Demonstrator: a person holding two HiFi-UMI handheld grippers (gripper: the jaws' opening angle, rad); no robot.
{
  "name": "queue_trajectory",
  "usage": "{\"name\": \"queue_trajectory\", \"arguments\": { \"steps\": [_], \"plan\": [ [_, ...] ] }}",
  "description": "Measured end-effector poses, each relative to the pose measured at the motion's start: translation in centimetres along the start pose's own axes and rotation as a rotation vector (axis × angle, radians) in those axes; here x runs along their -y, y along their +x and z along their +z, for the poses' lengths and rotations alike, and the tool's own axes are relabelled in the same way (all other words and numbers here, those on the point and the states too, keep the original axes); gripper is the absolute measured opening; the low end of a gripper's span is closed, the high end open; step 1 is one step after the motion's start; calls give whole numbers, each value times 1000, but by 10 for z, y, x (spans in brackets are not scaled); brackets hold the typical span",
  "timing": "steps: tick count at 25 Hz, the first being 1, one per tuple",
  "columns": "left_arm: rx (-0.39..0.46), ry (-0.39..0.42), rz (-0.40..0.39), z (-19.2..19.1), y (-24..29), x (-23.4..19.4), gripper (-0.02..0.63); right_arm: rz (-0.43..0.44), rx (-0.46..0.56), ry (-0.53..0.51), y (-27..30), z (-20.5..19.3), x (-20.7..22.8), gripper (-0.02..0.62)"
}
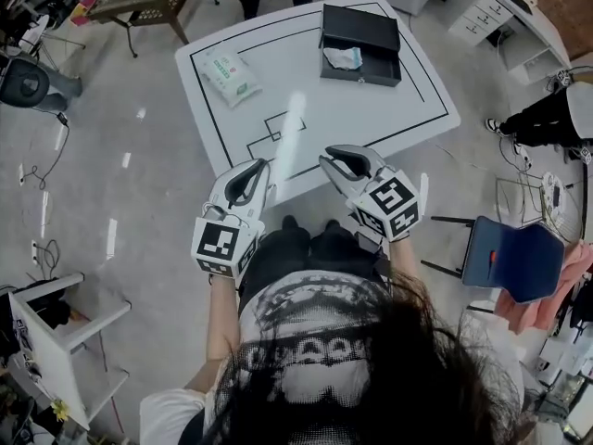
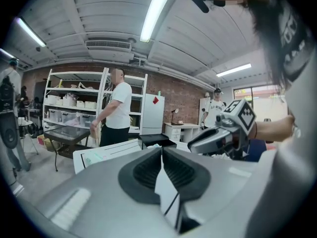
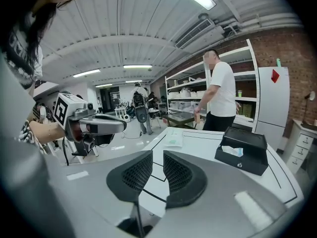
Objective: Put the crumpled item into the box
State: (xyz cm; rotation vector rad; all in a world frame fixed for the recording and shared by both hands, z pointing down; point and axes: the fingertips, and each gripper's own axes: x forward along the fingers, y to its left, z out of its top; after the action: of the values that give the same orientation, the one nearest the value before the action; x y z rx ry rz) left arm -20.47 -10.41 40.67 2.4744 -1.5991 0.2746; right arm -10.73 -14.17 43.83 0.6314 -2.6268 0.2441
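In the head view, the crumpled item [image 1: 344,58] lies inside the black box [image 1: 363,21] at upper centre of the table [image 1: 371,109], well apart from both grippers. In the left gripper view, the left gripper [image 2: 162,150] has its jaws closed, empty. In the right gripper view, the right gripper [image 3: 158,155] has its jaws slightly apart, with the boxed item at right.

Workshop room. Glossy grey floor [image 1: 139,156], cables trailing at edges. White worktop [image 1: 278,72] with black line markings at centre. Blue chair [image 1: 514,260] to right, white drawer cabinet [image 1: 484,9] beyond. Red brick wall [image 2: 183,100] at back; white shelving rack [image 2: 77,89] with storage bins, white fridge [image 2: 152,113] beside it. Ribbed white ceiling, fluorescent tube [image 2: 156,11] lit, air-conditioning unit [image 2: 109,44] mounted overhead.
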Motion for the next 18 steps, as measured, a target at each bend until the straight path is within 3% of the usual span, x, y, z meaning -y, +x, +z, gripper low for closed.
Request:
{"name": "queue_trajectory", "arguments": {
  "steps": [11,18],
  "plan": [
    [-21,-37,67,-21,-17,26,0,64,-6,-33,-28,-17,-23,59],
    [-8,-39,125,-20,-29,81,0,98,11,-45,-78,-42,-30,19]
  ]
}}
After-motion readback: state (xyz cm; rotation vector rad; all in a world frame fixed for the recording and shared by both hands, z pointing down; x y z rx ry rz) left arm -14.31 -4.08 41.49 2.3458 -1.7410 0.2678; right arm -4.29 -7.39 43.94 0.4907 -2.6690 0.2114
